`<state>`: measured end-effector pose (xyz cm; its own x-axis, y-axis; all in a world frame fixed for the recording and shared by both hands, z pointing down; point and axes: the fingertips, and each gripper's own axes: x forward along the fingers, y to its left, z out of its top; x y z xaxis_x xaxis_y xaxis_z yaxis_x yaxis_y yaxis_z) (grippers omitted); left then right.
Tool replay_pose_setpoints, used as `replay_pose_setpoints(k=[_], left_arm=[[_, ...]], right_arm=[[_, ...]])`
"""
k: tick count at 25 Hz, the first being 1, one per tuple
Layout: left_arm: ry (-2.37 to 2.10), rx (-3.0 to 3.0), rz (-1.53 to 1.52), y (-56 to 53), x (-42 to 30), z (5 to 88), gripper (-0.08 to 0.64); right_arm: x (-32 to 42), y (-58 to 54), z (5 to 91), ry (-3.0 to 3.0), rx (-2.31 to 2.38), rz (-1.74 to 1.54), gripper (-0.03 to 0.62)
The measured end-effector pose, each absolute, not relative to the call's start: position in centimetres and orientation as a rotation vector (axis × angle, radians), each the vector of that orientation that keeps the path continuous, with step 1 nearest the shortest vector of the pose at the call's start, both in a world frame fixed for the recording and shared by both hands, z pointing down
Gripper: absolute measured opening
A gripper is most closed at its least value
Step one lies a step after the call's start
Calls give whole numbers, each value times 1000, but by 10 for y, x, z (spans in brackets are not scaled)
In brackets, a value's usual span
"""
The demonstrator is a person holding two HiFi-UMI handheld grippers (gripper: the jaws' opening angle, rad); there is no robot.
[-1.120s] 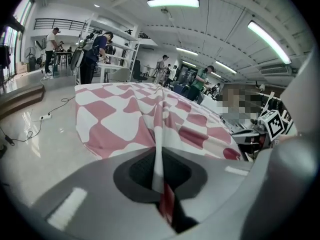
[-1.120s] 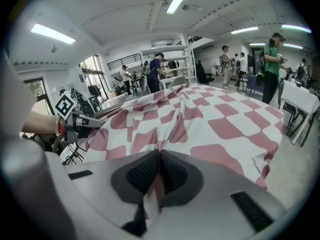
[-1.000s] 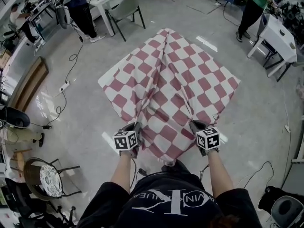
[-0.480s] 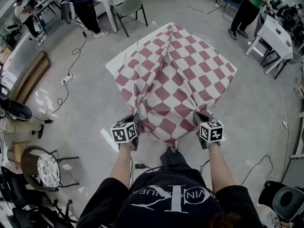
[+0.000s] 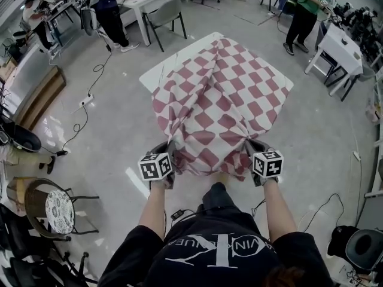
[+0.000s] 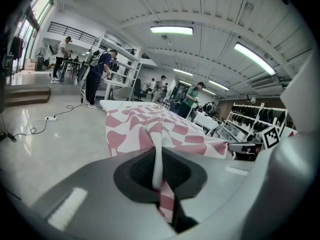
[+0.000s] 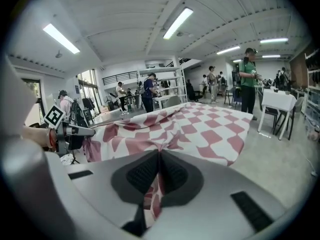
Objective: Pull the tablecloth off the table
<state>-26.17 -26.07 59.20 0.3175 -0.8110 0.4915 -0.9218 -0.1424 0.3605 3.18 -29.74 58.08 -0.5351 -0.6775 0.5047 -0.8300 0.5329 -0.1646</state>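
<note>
Both claws are clenched on the cloth (image 5: 221, 94). The left claw (image 6: 160, 171) has a thin bunched fold of the near edge pinched between its pads, and the right claw (image 7: 159, 176) has the same kind of pinch. The hem sags between them. Ahead of the claws the cloth runs out over the worktop (image 5: 173, 61) and covers most of it. Only a bare white strip shows at the far corner, ahead of the left claw.

What I'd worry about:
- Those pinches are skinny, so a hard yank could slip a fold right out of the pads.
- If one side pulls harder, the cloth skews and could hang up on a far corner, and then the worktop gets dragged along with it.
- There's a cable (image 5: 179, 213) on the floor just behind the claws, by the feet. Step back without looking and that's a trip.

As for pose, both forearms (image 5: 154, 211) reach straight forward, roughly parallel. The claws are level with each other and well apart, marker cubes up, pointing at the worktop.
</note>
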Motion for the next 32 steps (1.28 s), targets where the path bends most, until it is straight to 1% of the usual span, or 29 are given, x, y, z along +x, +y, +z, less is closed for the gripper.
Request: replay_pose_setpoints(k=[13, 20, 32], left_arm=[[-1600, 2039, 164, -259, -259, 541, 21], [-1648, 2008, 121, -257, -246, 519, 23], [-1713, 1939, 36, -182, -218, 483, 21]], right_arm=[[40, -294, 536, -2475, 1254, 502, 17], [57, -304, 514, -2510, 1232, 477, 17], [88, -246, 474, -2536, 1193, 430, 17]])
